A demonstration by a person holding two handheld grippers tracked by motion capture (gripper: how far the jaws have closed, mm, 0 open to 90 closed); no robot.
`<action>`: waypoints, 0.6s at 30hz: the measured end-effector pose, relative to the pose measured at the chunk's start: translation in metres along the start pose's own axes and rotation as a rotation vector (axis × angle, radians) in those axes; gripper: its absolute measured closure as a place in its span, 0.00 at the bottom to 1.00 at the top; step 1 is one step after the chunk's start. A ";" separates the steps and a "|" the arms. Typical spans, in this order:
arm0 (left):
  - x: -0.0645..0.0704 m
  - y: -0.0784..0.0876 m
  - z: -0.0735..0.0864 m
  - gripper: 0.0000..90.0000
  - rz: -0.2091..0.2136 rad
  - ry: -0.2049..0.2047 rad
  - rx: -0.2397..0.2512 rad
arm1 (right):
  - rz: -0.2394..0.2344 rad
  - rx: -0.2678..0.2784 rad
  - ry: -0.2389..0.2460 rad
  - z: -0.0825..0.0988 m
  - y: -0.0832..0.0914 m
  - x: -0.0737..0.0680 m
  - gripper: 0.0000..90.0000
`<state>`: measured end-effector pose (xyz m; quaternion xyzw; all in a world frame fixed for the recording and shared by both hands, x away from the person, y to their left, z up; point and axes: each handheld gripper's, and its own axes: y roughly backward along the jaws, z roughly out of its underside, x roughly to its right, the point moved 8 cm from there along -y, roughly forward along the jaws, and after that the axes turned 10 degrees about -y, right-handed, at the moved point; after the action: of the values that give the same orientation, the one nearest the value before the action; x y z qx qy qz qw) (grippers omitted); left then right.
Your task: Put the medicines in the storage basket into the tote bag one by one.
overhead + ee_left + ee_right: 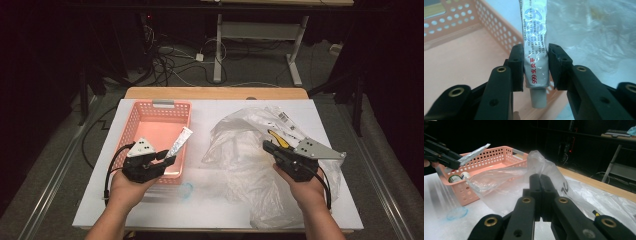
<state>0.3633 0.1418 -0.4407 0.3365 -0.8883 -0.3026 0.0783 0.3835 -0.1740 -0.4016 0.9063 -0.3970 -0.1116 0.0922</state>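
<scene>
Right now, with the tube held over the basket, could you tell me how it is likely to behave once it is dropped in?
The tube looks flattened and creased, so it is probably light and partly used. Its flat body should land without rolling, though the round cap end might let it pivot a little. The glossy skin between the left gripper's jaws looks slick, so it may slide across the basket floor.

On the white surface (150, 210) a pink basket (150, 122) stands at the left, and a heap of crumpled clear plastic bags (240, 150) lies at the right. The left tongs (167, 158) hang over the basket's near right corner, clamped on a silvery tube (180, 141) that slants up and away to the right. The right tongs (267, 146) sit on the plastic bags with their jaws together, just near of a yellow object (279, 138) inside the plastic.
</scene>
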 end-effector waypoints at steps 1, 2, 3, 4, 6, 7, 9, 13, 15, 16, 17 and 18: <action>0.003 0.000 -0.001 0.73 0.005 -0.006 0.002 | -0.001 -0.003 0.005 0.000 0.000 0.000 1.00; 0.006 0.000 -0.002 0.73 0.007 -0.012 0.003 | -0.003 -0.003 0.006 0.001 -0.001 0.000 1.00; 0.009 0.000 -0.003 0.73 0.010 -0.018 0.004 | -0.004 -0.005 0.005 0.001 -0.001 0.000 1.00; 0.011 -0.001 -0.004 0.73 0.015 -0.021 0.005 | -0.002 -0.005 0.003 0.001 -0.001 0.000 1.00; 0.013 -0.001 -0.005 0.73 0.021 -0.023 0.006 | -0.003 -0.005 0.009 0.001 -0.002 0.000 1.00; 0.018 -0.002 -0.006 0.73 0.036 -0.025 0.008 | -0.005 -0.004 0.009 0.001 -0.002 -0.001 1.00; 0.022 -0.002 -0.007 0.73 0.056 -0.023 0.013 | -0.003 -0.005 0.009 0.001 -0.001 0.000 1.00; 0.032 -0.003 -0.011 0.73 0.071 -0.040 0.022 | -0.005 -0.005 0.012 0.001 -0.001 0.000 1.00; 0.037 -0.003 -0.014 0.73 0.078 -0.051 0.025 | -0.002 -0.006 0.008 0.001 -0.001 0.000 1.00; 0.040 -0.004 -0.015 0.73 0.080 -0.057 0.026 | -0.004 -0.006 0.011 0.001 -0.002 0.000 1.00; 0.043 -0.004 -0.016 0.73 0.084 -0.062 0.028 | -0.005 -0.005 0.013 0.001 -0.002 -0.001 1.00; 0.045 -0.005 -0.017 0.73 0.088 -0.068 0.029 | -0.007 -0.005 0.014 0.001 -0.002 -0.001 1.00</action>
<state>0.3373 0.1017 -0.4329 0.2877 -0.9088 -0.2970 0.0565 0.3841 -0.1721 -0.4025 0.9083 -0.3928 -0.1063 0.0969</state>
